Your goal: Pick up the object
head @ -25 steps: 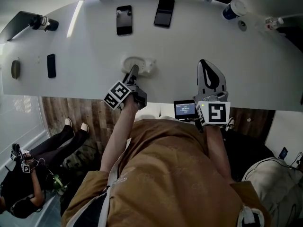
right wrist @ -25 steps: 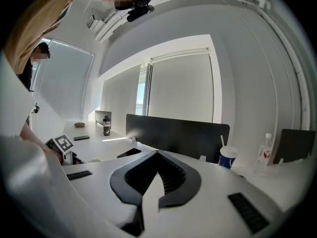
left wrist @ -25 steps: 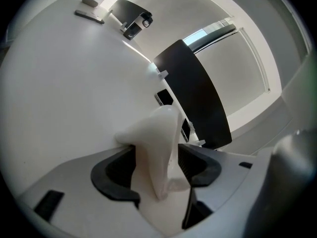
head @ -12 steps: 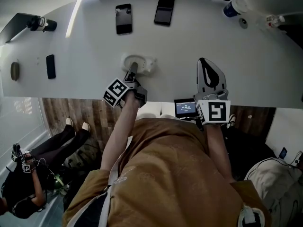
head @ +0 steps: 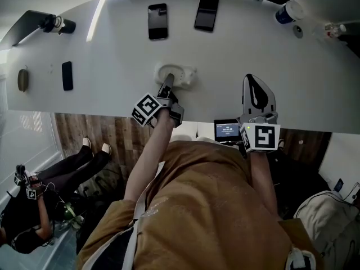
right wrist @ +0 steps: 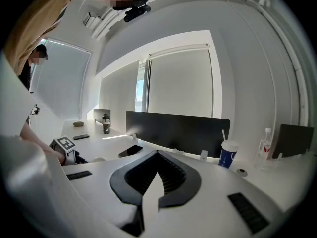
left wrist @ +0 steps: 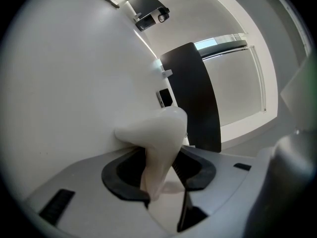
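A white rounded object (head: 179, 74) lies on the white table (head: 112, 89), near its front edge. My left gripper (head: 169, 82) reaches onto it from the front. In the left gripper view the object (left wrist: 163, 133) tapers down between the jaws of that gripper (left wrist: 161, 151), which have just been closing. The left pad touches it and a thin gap shows at the right pad. My right gripper (head: 251, 77) rests further right above the table's front edge, apart from the object. It (right wrist: 158, 153) is shut, with nothing between its pads.
Two dark phones (head: 158, 21) (head: 206, 13) lie at the back and a smaller one (head: 67, 75) at the left. A blue cup (head: 287, 11) stands back right. A small screen (head: 227, 130) sits at the front edge. A black divider (right wrist: 178, 130) runs behind.
The left gripper's jaws have drawn in around the white object, and the gripper has rolled slightly. The right gripper has kept its place.
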